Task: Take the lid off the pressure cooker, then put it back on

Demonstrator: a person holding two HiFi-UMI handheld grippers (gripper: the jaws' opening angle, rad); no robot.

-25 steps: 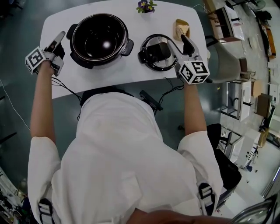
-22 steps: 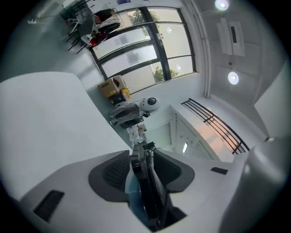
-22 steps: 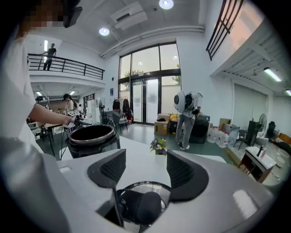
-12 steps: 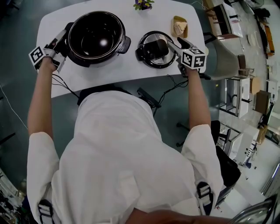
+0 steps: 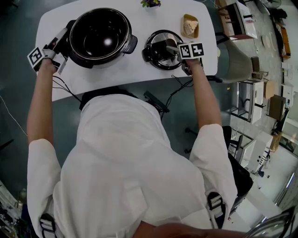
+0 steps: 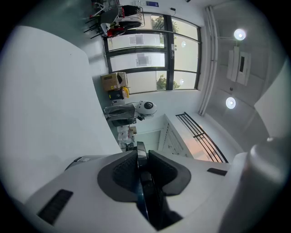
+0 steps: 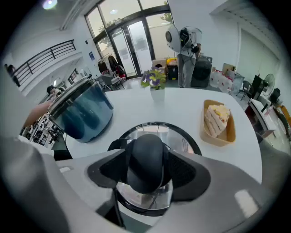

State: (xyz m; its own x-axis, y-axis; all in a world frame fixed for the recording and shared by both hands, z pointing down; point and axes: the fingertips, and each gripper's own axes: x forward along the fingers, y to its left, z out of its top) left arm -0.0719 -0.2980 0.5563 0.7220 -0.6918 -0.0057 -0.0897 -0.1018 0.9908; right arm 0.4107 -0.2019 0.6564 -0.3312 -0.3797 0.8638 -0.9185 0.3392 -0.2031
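Note:
The open black pressure cooker [image 5: 98, 37] stands at the left of the white table [image 5: 135, 69]. Its lid [image 5: 158, 55] lies flat to the right, black knob [image 7: 146, 150] up. My left gripper [image 5: 64, 36] is at the cooker's left side. Its jaws have just been closing and now pinch the thin dark side handle [image 6: 148, 198] in the left gripper view [image 6: 142, 159]. My right gripper [image 5: 171, 48] points steeply down over the lid. Its jaws stand open on either side of the knob [image 7: 146, 172], the pads close to it.
A yellow tray with a sandwich [image 5: 190, 25] sits at the table's far right, also in the right gripper view [image 7: 218, 120]. A small flower pot [image 5: 150, 3] stands at the far edge. Cables hang off the near edge [image 5: 160, 104].
My right gripper has come down over the lid until its jaws straddle the knob. My left gripper has moved in against the cooker's left handle.

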